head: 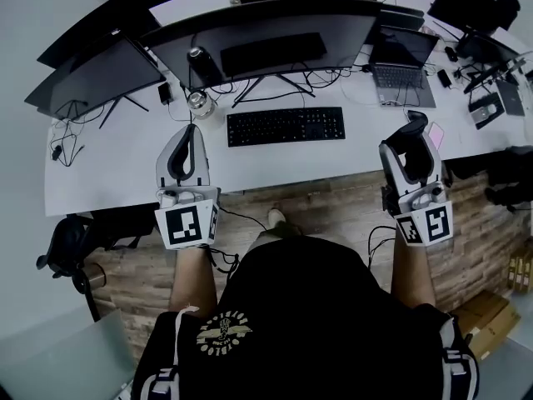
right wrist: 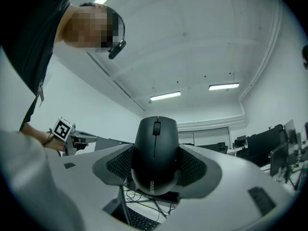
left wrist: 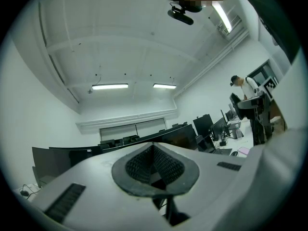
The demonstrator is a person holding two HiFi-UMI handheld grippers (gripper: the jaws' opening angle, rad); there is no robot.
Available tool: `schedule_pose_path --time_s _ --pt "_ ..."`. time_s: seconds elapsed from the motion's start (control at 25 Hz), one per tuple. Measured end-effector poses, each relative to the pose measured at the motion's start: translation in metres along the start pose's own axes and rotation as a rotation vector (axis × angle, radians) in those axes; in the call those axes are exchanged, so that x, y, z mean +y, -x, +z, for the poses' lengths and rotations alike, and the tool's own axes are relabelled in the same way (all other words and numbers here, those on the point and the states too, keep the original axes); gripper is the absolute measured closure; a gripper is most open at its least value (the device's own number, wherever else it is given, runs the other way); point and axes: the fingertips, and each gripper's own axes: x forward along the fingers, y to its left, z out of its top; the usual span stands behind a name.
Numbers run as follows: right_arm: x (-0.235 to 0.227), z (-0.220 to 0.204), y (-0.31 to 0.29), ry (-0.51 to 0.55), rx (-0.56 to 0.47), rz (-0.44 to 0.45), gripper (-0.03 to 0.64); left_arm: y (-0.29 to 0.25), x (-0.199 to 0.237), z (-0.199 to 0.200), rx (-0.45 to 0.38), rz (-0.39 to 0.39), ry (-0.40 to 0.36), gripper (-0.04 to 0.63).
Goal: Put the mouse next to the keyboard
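**A:** Where is the mouse?

**B:** It is pinched in the right hand-held gripper. The ribbed pads press on its two sides, and its wheel end points out past the tips. The jaws are spread only as wide as the mouse body. In the head view it sits over the near edge of the tabletop, well to the right of the black keyboard.

**A:** And the left hand-held gripper?

**B:** Its jaws are pressed together on nothing. It hangs over the tabletop to the left of the keyboard.

**A:** So how should the placing be done?

**B:** I'd carry the mouse leftward to the bare stretch just beside the keyboard's right end. Then tip the gripper down (it is aimed at the ceiling now) so the mouse's underside meets the surface flat. Open the jaws only after that. If it is released high or tilted, it could tumble or knock the keys.
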Motion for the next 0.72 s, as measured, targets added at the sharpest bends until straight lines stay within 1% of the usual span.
schedule_pose_path --time_s 0.24,0.36,0.44,0.56,0.72 --pt "0.003 0.002 -0.018 0.034 0.010 -0.050 0.328 -0.024 0.013 -0.008 -0.022 -0.045 0.021 0.594" --pt "-0.003 -0.006 -0.019 0.031 0.049 -0.076 0.328 -0.033 0.006 -0.019 -0.005 -0.077 0.046 0.594" --pt "-0.009 -0.011 -0.022 0.031 0.070 -0.092 0.327 -0.042 0.001 -0.026 0.005 -0.095 0.048 0.594" --pt "-0.019 -0.020 -0.026 0.017 0.104 -0.109 0.328 -0.053 -0.003 -0.030 0.015 -0.107 0.049 0.594" --pt "-0.033 -0.032 -0.036 0.006 0.128 -0.106 0.328 -0.065 -0.006 -0.025 0.004 -0.103 0.043 0.594"
